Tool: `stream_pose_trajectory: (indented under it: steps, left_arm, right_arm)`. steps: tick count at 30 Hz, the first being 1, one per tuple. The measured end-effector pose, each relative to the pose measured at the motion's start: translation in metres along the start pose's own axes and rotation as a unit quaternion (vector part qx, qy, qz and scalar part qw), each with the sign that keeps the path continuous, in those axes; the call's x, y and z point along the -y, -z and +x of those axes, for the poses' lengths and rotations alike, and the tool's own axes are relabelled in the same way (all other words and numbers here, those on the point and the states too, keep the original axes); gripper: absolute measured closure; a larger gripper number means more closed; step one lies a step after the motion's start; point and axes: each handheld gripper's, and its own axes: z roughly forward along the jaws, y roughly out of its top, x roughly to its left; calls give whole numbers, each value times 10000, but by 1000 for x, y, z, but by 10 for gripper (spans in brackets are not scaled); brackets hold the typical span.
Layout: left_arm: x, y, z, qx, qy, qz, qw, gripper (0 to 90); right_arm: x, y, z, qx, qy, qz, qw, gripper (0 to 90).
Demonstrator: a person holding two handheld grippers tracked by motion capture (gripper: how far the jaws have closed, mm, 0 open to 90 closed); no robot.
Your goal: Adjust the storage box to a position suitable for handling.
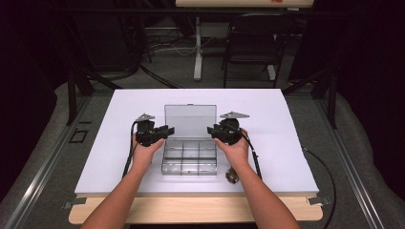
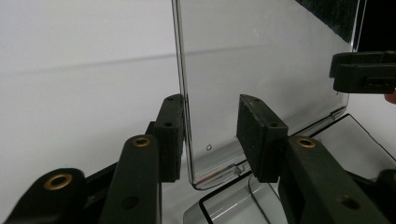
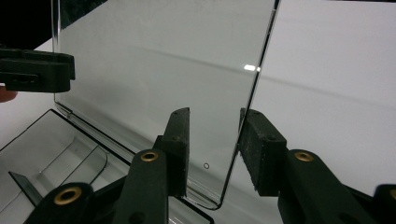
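A clear plastic compartment box [image 1: 188,161] sits mid-table with its lid [image 1: 190,121] standing upright. My left gripper [image 1: 168,130] is at the lid's left edge and my right gripper [image 1: 210,130] at its right edge. In the left gripper view the lid [image 2: 261,56] has its edge between the jaws of the left gripper [image 2: 210,126], against the left pad [image 2: 170,126] and apart from the other. In the right gripper view the lid [image 3: 159,60] edge runs between the jaws of the right gripper [image 3: 215,135], close by the right pad [image 3: 257,140]. Both stand open.
The white table top [image 1: 110,157] has bare room on both sides of the box. A small dark round object [image 1: 232,175] lies by the person's right wrist. Beyond the table's far edge stand a chair [image 1: 253,43] and a white stand leg [image 1: 197,47].
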Motion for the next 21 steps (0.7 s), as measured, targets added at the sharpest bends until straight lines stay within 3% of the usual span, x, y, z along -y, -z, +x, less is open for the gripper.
stream_pose_trajectory:
  steps: [13, 21]
  left_arm:
    - [0, -4, 2, -53, 81, 36, 9999, 639]
    - [0, -6, 5, 18, 182, 68, 9998, 628]
  right_arm:
    - [0, -3, -3, -61, -119, 17, 9999, 628]
    - [-2, -6, -5, -112, -203, 137, 9996, 618]
